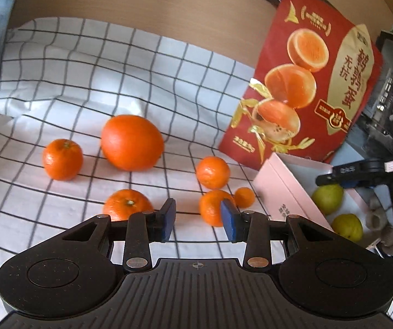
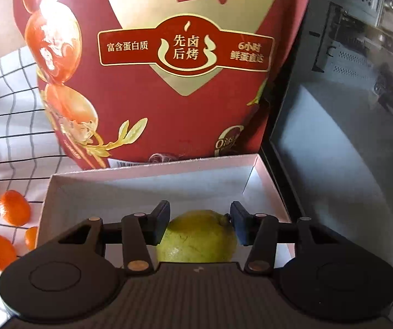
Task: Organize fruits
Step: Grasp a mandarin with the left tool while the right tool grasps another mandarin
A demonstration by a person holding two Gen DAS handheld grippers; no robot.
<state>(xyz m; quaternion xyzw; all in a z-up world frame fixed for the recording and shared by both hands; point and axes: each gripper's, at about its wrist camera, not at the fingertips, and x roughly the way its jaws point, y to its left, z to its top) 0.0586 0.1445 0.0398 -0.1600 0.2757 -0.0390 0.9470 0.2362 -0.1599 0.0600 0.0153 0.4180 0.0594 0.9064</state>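
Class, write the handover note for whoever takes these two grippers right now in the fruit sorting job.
Left gripper: open, empty, above the checked cloth near the oranges.
Right gripper: open over the pink box, its fingers either side of a green pear; contact unclear.
Done: two green pears lie in the box.
Left: the big orange and five smaller ones, such as this mandarin, lie loose on the cloth beside the red bag.
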